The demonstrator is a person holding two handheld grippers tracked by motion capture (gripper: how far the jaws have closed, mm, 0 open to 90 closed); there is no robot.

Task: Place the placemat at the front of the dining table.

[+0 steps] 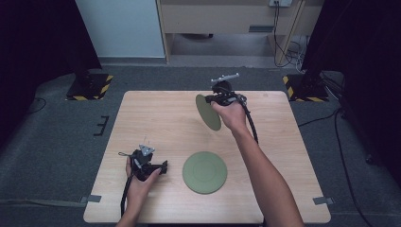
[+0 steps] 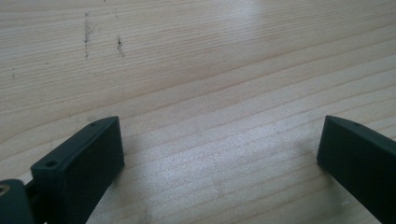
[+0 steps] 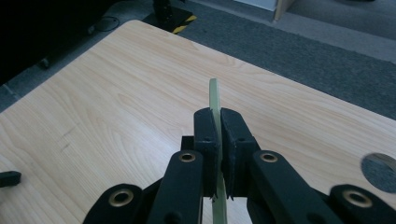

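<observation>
Two round olive-green plates are here. One plate [image 1: 204,171] lies flat on the wooden table [image 1: 156,118] near its front middle. The other plate [image 1: 208,112] hangs on edge above the far middle of the table, with my right gripper [image 1: 213,99] shut on its rim. In the right gripper view the held plate [image 3: 215,95] shows edge-on, pinched between the two black pads of the right gripper [image 3: 218,122]. My left gripper [image 1: 163,166] rests low over the front left of the table, left of the flat plate. Its jaws stand wide apart over bare wood, the left gripper [image 2: 219,142] holding nothing.
The table stands on grey carpet. Black stand bases with yellow-black stripes [image 1: 89,87] sit beyond its far corners, and cables [image 1: 283,47] trail at the back right. A round hole [image 3: 380,170] in the tabletop shows in the right gripper view.
</observation>
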